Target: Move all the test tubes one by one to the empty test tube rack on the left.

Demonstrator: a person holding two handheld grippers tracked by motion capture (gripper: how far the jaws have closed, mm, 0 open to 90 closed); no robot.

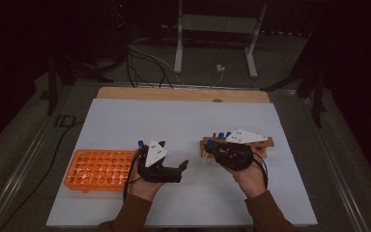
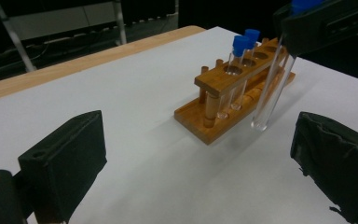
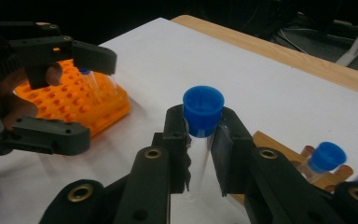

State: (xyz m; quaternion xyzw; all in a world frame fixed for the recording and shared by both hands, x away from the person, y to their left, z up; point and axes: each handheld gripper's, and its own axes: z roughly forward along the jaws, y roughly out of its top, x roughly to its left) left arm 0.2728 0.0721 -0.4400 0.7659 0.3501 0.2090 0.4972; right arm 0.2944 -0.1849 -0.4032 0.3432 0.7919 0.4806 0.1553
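- The white mat (image 1: 183, 125) takes up the middle of the high view, with a strip of wooden table edge (image 1: 183, 93) showing along its top side.
- Loads of bare mat in the upper half of that frame and down the centre between the two hands, so that's the open room.
- The orange rack (image 1: 99, 169) sits at the lower left, close to the mat's left edge. One blue-capped tube stands in it at its right end.
- The wooden rack (image 2: 235, 95) is right of centre in the high view; in the left gripper view it's in the upper right with two blue-capped tubes standing in its holes.
- The right gripper (image 3: 200, 154) is pinching a blue-capped test tube (image 3: 203, 126) just under the cap. The tube hangs roughly upright, just beside the wooden rack's near end, its bottom just off the mat.
- The right hand (image 1: 251, 176) comes in from the bottom right, gripper pointing towards upper left.
- The left gripper (image 2: 198, 163) has its jaws spread wide with nothing between them, aimed at the wooden rack.
- The left hand (image 1: 142, 186) comes in from bottom centre-left, beside the orange rack's right end.
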